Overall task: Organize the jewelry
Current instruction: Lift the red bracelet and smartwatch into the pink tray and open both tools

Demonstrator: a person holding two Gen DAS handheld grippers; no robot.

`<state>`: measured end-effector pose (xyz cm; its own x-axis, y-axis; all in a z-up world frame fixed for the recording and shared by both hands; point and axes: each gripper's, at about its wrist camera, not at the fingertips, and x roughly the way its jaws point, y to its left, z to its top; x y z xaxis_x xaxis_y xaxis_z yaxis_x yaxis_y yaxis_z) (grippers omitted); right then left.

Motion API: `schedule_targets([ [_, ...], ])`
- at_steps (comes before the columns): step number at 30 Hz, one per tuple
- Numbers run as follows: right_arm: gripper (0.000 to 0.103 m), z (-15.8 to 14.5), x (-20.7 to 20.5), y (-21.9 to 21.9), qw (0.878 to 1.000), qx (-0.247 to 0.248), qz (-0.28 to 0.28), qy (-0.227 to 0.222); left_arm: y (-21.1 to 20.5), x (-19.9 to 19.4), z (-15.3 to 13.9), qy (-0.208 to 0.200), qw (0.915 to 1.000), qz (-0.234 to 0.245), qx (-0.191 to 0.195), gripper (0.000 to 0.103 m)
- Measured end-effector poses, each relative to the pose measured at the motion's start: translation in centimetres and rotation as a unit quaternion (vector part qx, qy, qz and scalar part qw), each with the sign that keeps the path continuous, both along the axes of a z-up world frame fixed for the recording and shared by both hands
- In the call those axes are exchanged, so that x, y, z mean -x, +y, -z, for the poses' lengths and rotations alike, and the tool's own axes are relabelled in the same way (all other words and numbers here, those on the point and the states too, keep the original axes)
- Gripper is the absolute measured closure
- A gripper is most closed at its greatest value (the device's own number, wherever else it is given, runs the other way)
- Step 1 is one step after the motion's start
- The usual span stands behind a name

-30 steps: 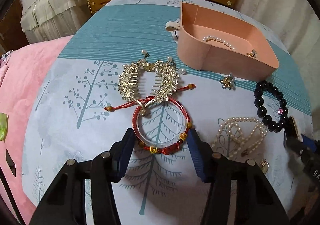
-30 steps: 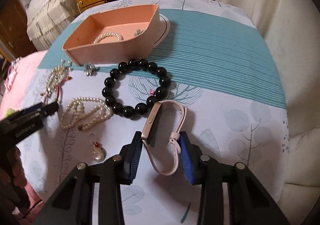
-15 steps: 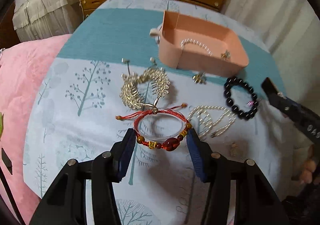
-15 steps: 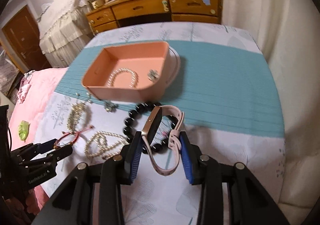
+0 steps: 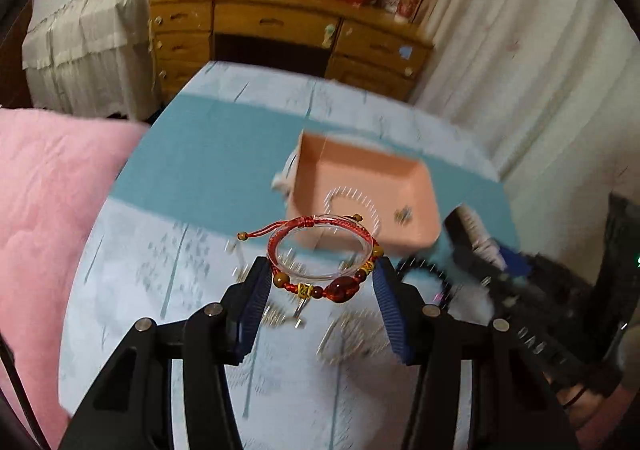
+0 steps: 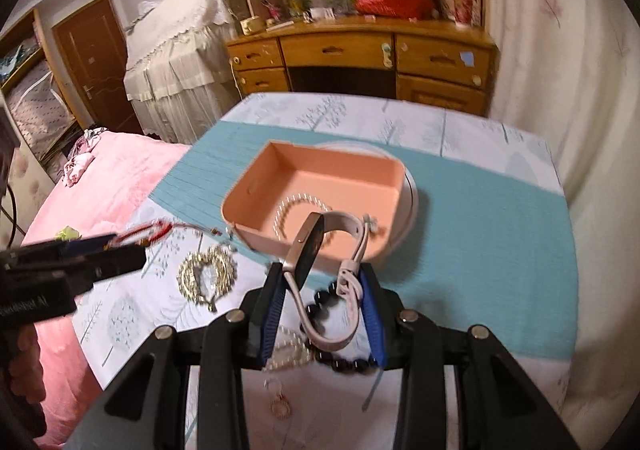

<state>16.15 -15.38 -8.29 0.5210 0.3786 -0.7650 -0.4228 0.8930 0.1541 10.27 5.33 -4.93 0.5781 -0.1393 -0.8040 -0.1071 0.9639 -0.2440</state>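
Note:
My left gripper [image 5: 320, 282] is shut on a red beaded bracelet [image 5: 320, 278] and holds it in the air, short of the pink tray [image 5: 408, 174]. My right gripper [image 6: 322, 302] is shut on a pink-strapped watch [image 6: 308, 246], lifted above the bed just before the pink tray [image 6: 320, 174]. The tray holds a pearl bracelet [image 6: 288, 206] and a small earring [image 5: 404, 215]. A gold hair comb [image 6: 206, 276], a pearl necklace [image 6: 288, 354] and a black bead bracelet [image 6: 344, 364] lie on the bedspread below.
A small earring [image 6: 280, 406] lies near the bed's front edge. A pink blanket [image 5: 44, 194] covers the left side. A wooden desk [image 6: 360, 58] stands beyond the bed. A curtained wall [image 6: 560, 90] is on the right. The left gripper [image 6: 72, 262] shows at the right wrist view's left.
Both grippers have risen from the bedspread with their items and moved toward the pink tray. The red bracelet came free of the gold comb.

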Motion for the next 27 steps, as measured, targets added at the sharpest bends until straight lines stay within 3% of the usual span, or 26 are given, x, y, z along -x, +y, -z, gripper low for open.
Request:
schedule_targets([
  [4,0.066,-0.4,-1.1,0.3,1.000,-0.014,0.003,-0.009,-0.8,-2.8,-0.7,-0.036,0.9989,0.014,-0.027,0.052],
  [9,0.066,-0.1,-3.0,0.5,0.999,-0.024,0.019,-0.024,-1.8,-6.2,-0.6,-0.085,0.9955,0.031,-0.028,0.052],
  [15,0.065,0.3,-4.8,0.9,0.998,-0.039,0.037,-0.040,-2.7,-8.3,0.5,-0.096,0.9932,0.057,-0.032,0.051],
  [16,0.062,0.4,-5.1,1.0,0.998,-0.042,0.038,-0.041,-2.8,-8.7,0.8,-0.089,0.9934,0.061,-0.039,0.050],
  [18,0.036,1.2,-5.8,1.2,0.998,-0.034,0.043,-0.027,-2.8,-9.2,1.5,-0.068,0.9947,0.059,-0.050,0.043],
  [21,0.034,2.2,-6.4,1.3,0.998,-0.007,0.058,-0.005,-2.4,-9.4,2.0,-0.055,0.9960,0.056,-0.042,0.024],
  [27,0.033,1.8,-5.9,0.5,0.998,-0.018,0.067,-0.007,-1.4,-9.4,2.8,-0.033,0.9978,0.039,-0.041,0.022],
])
